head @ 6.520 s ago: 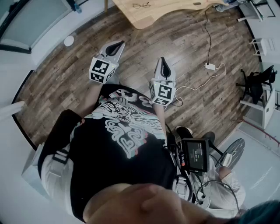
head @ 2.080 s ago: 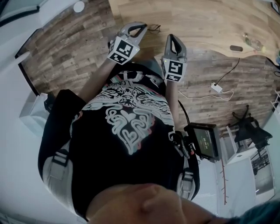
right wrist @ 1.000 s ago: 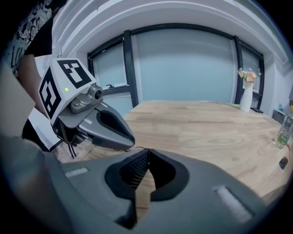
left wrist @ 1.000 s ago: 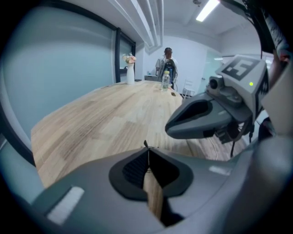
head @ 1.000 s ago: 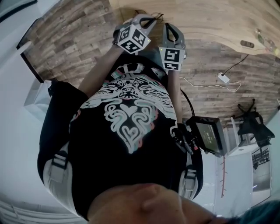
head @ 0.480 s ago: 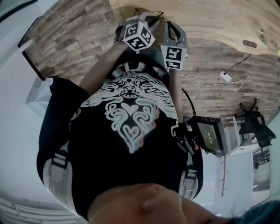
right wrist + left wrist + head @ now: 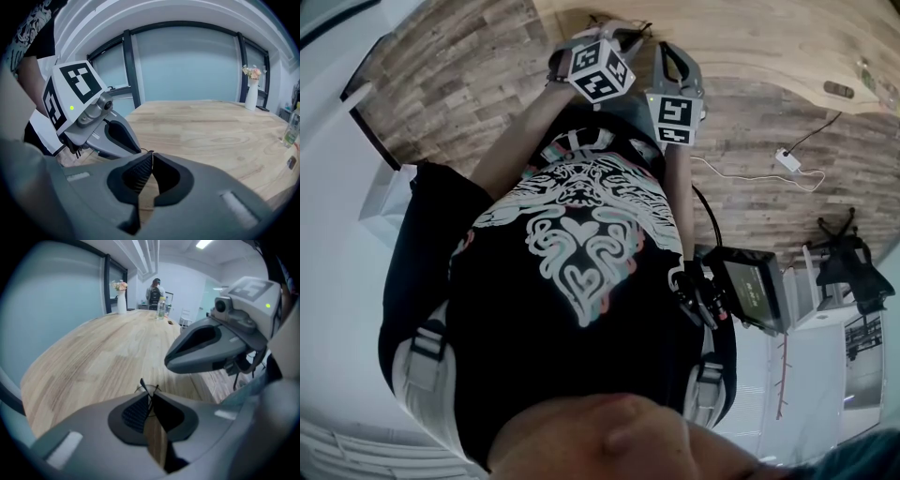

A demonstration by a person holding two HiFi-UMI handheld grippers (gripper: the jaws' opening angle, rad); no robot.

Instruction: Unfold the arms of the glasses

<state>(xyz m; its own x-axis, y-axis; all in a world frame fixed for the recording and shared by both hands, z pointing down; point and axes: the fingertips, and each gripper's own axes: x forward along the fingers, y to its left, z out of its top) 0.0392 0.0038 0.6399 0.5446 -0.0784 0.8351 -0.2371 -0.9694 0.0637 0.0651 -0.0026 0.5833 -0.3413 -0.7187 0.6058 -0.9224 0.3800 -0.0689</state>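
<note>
Thin black wire glasses (image 7: 631, 29) lie at the near edge of the wooden table (image 7: 750, 47). My left gripper (image 7: 623, 36) is shut on them; in the left gripper view two dark wire ends of the glasses (image 7: 149, 388) stick up in a V from between its closed tips (image 7: 150, 397). My right gripper (image 7: 667, 49) is close beside it, jaws together. In the right gripper view a thin wire of the glasses (image 7: 144, 150) runs from the left gripper (image 7: 117, 138) to my right gripper's tip (image 7: 151, 157); whether it is pinched there is not clear.
Far across the table stand a white vase with flowers (image 7: 121, 301) and a bottle (image 7: 161, 308), with a person (image 7: 154, 291) behind them. A small dark object (image 7: 837, 89) lies on the table. A power strip (image 7: 787, 159) and cable lie on the floor.
The person has walked up to the table and both grippers have reached the glasses. Over the last second the left gripper's marker cube has shifted slightly right; the right gripper barely moved.
</note>
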